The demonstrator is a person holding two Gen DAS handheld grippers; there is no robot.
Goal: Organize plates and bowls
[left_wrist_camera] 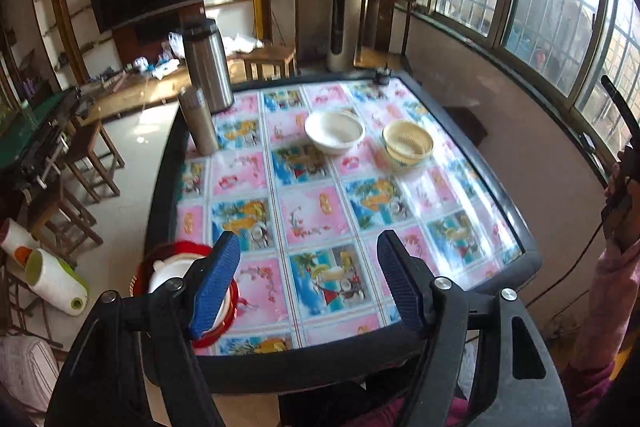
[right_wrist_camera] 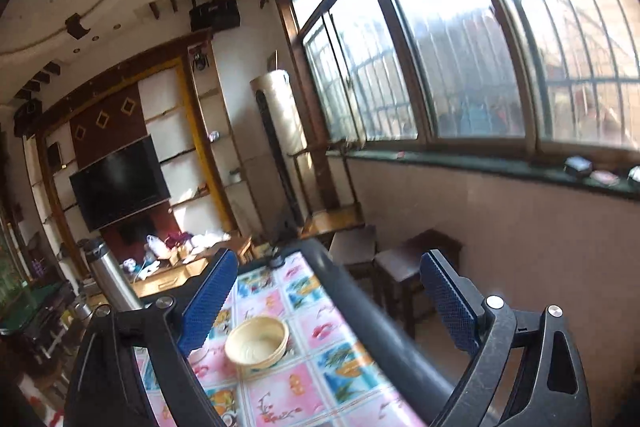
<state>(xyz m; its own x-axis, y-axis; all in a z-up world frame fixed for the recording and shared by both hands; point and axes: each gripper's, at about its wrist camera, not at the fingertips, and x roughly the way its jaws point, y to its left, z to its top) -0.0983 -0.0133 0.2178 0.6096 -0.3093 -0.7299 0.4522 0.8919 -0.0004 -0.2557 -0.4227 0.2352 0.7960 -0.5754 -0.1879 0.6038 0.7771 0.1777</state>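
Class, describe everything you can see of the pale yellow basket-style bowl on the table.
The yellow bowl is round and pale cream-yellow, seemingly plastic, with a perforated or woven-looking wall and a thick rim. It stands upright, apparently empty, on the patterned tablecloth toward the far right of the table, beside but apart from the white bowl. No gripper touches it.

bowl [left_wrist_camera: 335, 135] left of basket [left_wrist_camera: 408, 145], on table [left_wrist_camera: 516, 211]
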